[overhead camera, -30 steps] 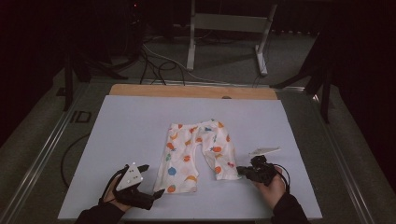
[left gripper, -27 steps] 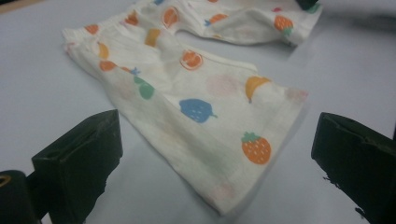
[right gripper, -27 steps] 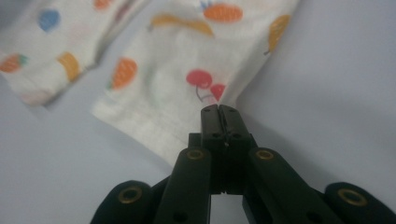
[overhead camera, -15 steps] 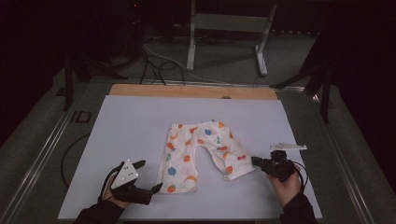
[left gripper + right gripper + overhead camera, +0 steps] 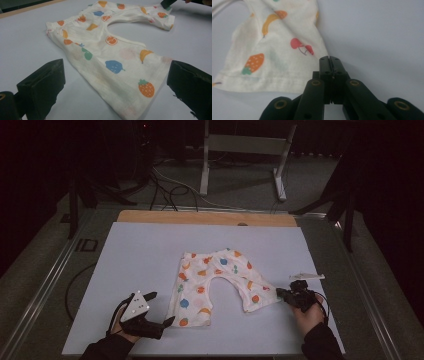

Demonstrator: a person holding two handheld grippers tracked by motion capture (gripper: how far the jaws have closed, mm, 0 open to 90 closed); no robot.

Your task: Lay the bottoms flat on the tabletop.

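Pinching shorts (image 5: 279, 47) hem corner, right tool (image 5: 329, 59) clamped.

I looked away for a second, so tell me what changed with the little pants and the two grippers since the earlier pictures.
The right gripper, shut on the hem corner of one leg of the fruit-print pants, has drawn that leg outward toward the table's right edge, so the two legs now lie spread wider apart. The left gripper stayed where it was, jaws open beside the other leg's hem, and the waistband has not visibly shifted on the white table cover.
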